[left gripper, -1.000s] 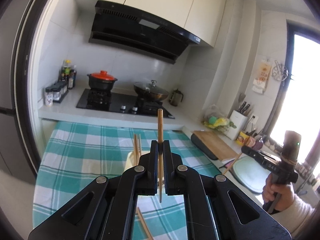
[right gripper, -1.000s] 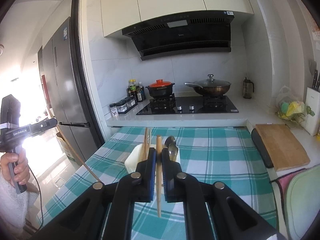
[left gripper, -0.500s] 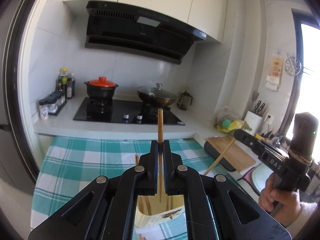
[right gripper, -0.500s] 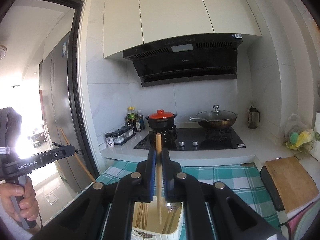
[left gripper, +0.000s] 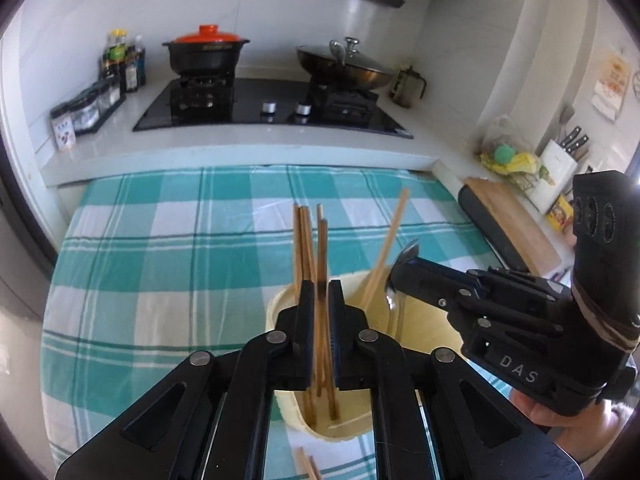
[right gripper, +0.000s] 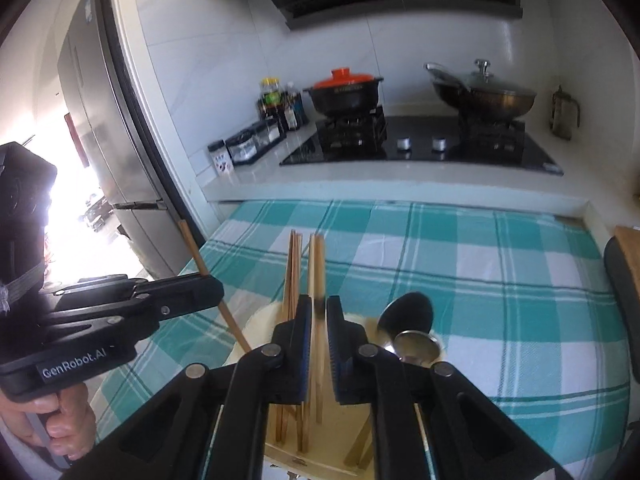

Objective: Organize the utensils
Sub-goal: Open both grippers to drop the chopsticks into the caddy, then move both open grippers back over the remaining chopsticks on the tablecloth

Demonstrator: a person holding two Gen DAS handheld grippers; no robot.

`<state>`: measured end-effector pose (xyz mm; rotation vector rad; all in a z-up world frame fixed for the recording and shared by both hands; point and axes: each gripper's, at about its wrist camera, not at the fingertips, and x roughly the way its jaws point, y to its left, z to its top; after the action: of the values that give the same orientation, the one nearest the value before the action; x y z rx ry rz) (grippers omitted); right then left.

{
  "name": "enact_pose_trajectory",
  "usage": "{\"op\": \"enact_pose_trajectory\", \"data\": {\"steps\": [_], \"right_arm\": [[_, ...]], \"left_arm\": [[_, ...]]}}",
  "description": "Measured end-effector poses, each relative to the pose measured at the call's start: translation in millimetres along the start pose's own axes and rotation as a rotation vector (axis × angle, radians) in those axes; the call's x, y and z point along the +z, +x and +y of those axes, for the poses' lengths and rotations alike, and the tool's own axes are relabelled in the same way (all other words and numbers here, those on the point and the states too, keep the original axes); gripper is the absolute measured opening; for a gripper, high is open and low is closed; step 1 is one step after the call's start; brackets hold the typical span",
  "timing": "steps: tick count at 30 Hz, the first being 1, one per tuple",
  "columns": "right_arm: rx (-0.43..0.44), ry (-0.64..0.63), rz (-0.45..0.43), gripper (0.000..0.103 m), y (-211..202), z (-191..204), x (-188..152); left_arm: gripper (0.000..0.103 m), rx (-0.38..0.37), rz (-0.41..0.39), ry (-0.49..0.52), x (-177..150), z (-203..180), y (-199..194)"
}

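Each hand-held gripper, left (left gripper: 319, 312) and right (right gripper: 319, 322), is clamped on a slim wooden chopstick (left gripper: 322, 264) above the cream utensil holder (left gripper: 280, 308); only the right wrist view shows steel spoons (right gripper: 408, 314)

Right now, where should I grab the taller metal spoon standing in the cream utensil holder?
Take the taller metal spoon by its exposed bowl, tool coming straight down from above: it stands bowl-up, its handle sunk in the cream utensil holder, with wooden chopsticks crowding its left.

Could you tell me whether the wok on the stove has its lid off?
No, the wok on the stove wears a glass lid with a knob on top.
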<state>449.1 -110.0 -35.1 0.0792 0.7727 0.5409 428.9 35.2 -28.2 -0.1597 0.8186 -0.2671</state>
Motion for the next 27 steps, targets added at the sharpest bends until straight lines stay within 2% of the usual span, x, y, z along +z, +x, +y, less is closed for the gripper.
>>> {"op": "enact_pose_trajectory", "data": {"steps": [1, 2, 3, 7, 9, 11, 16, 20, 23, 27], "right_arm": [[0.009, 0.011, -0.013, 0.017, -4, -1, -3], [0.005, 0.015, -0.032, 0.026, -11, -1, -8], [-0.006, 0.009, -0.047, 0.034, -19, 0, -13], [-0.072, -0.078, -0.018, 0.041, -52, 11, -57], [-0.108, -0.117, 0.018, 0.049, -67, 16, -94], [-0.140, -0.137, 0.055, 0.049, -80, 21, -139], [-0.187, -0.120, 0.126, 0.049, -98, 30, -235], [-0.219, -0.059, 0.118, 0.049, -111, 25, -274], [-0.259, -0.066, 0.127, 0.049, -113, 24, -287], [-0.241, -0.011, 0.120, 0.049, -118, 21, -296]], "left_arm": [[0.034, -0.013, -0.006, -0.021, -4, 3, -4], [0.060, -0.019, -0.019, -0.038, -11, 5, -10], [0.074, -0.013, -0.034, -0.046, -20, 8, -19], [0.078, -0.018, -0.019, -0.027, -67, 19, -49], [0.085, -0.001, -0.007, -0.012, -101, 24, -62], [0.087, 0.035, 0.012, -0.012, -139, 27, -70], [0.087, 0.085, 0.090, -0.125, -208, 33, -72], [0.087, 0.074, 0.075, -0.195, -231, 26, -76], [0.087, 0.082, 0.068, -0.178, -234, 17, -76], [0.087, 0.090, 0.068, -0.147, -239, 7, -80]]}}
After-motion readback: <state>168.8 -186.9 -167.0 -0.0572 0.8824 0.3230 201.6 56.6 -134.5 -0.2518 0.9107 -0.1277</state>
